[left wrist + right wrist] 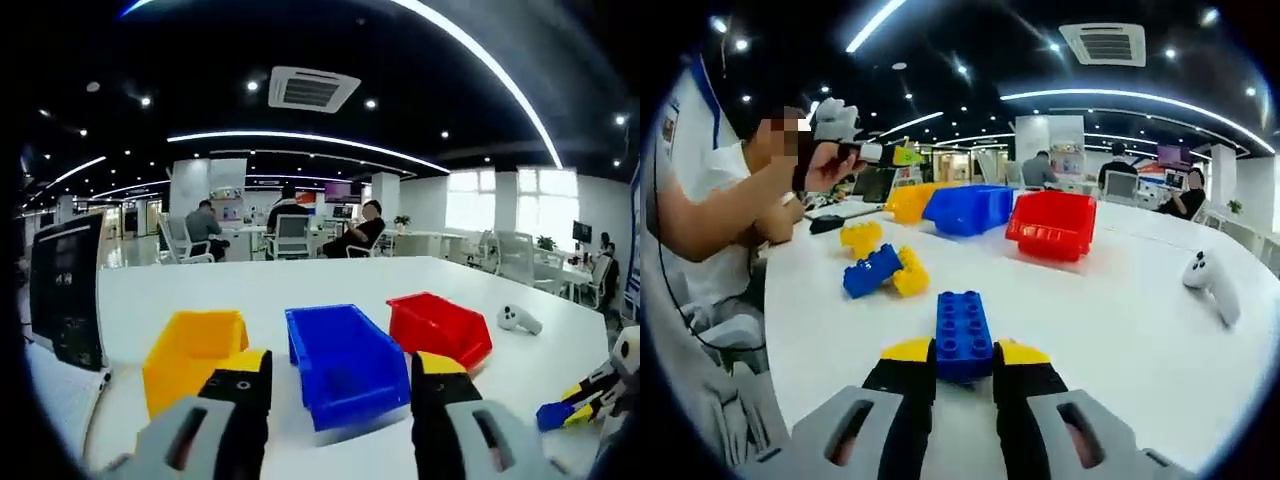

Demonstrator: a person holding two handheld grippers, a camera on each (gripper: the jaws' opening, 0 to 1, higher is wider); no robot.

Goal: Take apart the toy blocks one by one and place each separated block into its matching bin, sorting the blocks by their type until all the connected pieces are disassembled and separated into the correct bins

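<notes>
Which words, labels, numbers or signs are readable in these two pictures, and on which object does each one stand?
None can be read.
Dark monitor at the table edge: screen marks blurred.
Distant wall screen: too small.
Blue plastic studded block, blue plastic bin, red plastic bin: no print seen.

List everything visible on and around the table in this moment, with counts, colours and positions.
Bins: 3, yellow, blue, red, in a row on the white table.
Loose blocks: 1 yellow; 1 joined blue-and-yellow cluster, left of the bins in the right gripper view.
Held block: 1, blue, between the right gripper's jaws.
Controller: 1, white, on the table's right.
Monitor: 1, dark, at the table edge.
People: several seated behind; one beside the table.
Left gripper: open, nothing held.
Right gripper: shut on the block.
</notes>
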